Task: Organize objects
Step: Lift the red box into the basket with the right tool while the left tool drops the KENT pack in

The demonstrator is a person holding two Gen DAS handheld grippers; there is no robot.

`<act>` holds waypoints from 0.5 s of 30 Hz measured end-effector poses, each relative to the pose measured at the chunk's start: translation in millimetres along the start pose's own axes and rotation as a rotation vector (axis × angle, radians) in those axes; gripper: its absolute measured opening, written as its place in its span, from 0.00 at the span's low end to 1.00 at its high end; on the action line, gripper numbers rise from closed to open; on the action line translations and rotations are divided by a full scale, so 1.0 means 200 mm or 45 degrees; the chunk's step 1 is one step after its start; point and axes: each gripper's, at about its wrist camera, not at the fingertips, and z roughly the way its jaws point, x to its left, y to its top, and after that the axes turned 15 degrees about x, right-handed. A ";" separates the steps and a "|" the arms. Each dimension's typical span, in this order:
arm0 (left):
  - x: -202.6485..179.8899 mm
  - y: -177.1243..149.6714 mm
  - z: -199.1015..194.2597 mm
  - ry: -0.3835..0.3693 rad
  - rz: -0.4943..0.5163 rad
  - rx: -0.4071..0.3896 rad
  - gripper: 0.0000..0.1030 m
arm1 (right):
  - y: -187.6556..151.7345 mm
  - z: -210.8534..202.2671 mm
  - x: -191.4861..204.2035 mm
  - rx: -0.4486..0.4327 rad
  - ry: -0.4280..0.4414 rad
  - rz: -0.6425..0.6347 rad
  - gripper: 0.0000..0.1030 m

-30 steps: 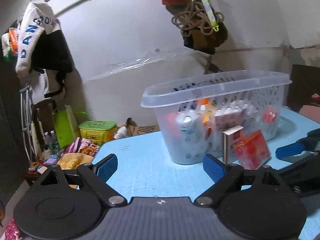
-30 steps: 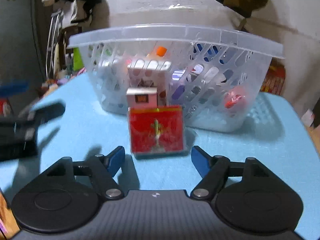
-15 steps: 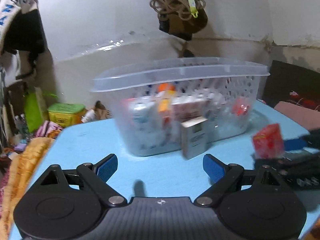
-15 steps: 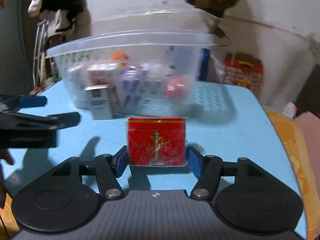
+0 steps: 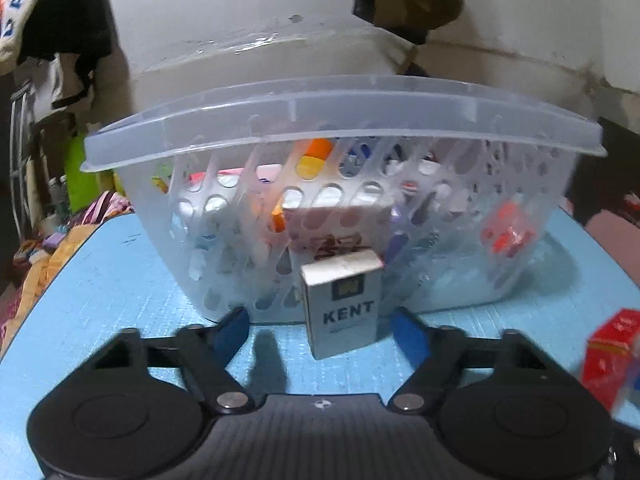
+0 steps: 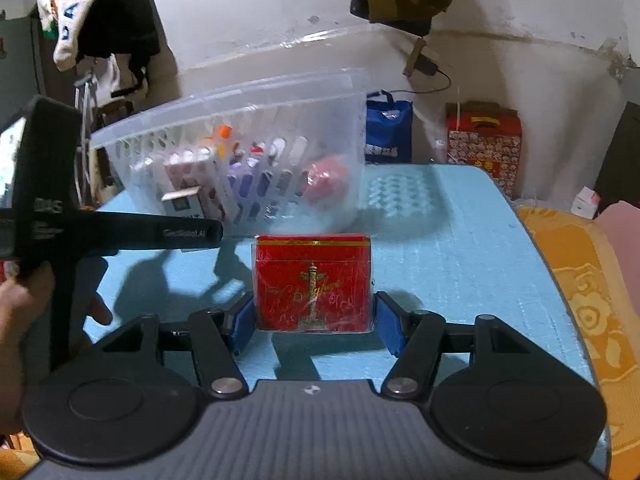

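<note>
A white KENT box [image 5: 342, 304] stands upright on the blue table, right against the translucent slotted basket [image 5: 328, 104], which holds several small packs. My left gripper [image 5: 320, 332] has the box between its blue pads; its jaws are closing, and a clear gap remains at the left pad. In the right wrist view, my right gripper [image 6: 312, 330] is shut on a red box with gold print [image 6: 312, 284], held upright just over the table in front of the basket [image 6: 240, 120]. The red box [image 5: 612, 352] also shows blurred at the left view's right edge.
The left gripper's black body [image 6: 120, 232] and a hand [image 6: 24, 308] fill the right view's left side. An orange cloth [image 6: 580, 300] lies along the table's right edge. A blue bag [image 6: 388, 128] and a red patterned box [image 6: 484, 140] stand behind it. Clothes [image 5: 52, 20] hang at far left.
My left gripper swung over to face the white box and basket, and its jaws narrowed. My right gripper closed on the red box and carried it away from the basket.
</note>
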 end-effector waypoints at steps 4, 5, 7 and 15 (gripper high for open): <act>0.02 -0.01 -0.01 0.001 -0.018 0.004 0.41 | 0.00 -0.03 0.03 -0.026 0.008 -0.023 0.63; 0.03 -0.01 -0.01 0.010 -0.016 0.000 0.41 | 0.00 -0.03 0.03 -0.024 0.012 -0.022 0.63; 0.05 -0.03 -0.04 -0.004 -0.003 -0.012 0.41 | 0.00 -0.04 0.05 -0.016 0.026 -0.028 0.63; 0.13 -0.13 -0.21 -0.068 0.104 -0.083 0.41 | -0.02 -0.07 0.17 -0.006 0.041 -0.106 0.63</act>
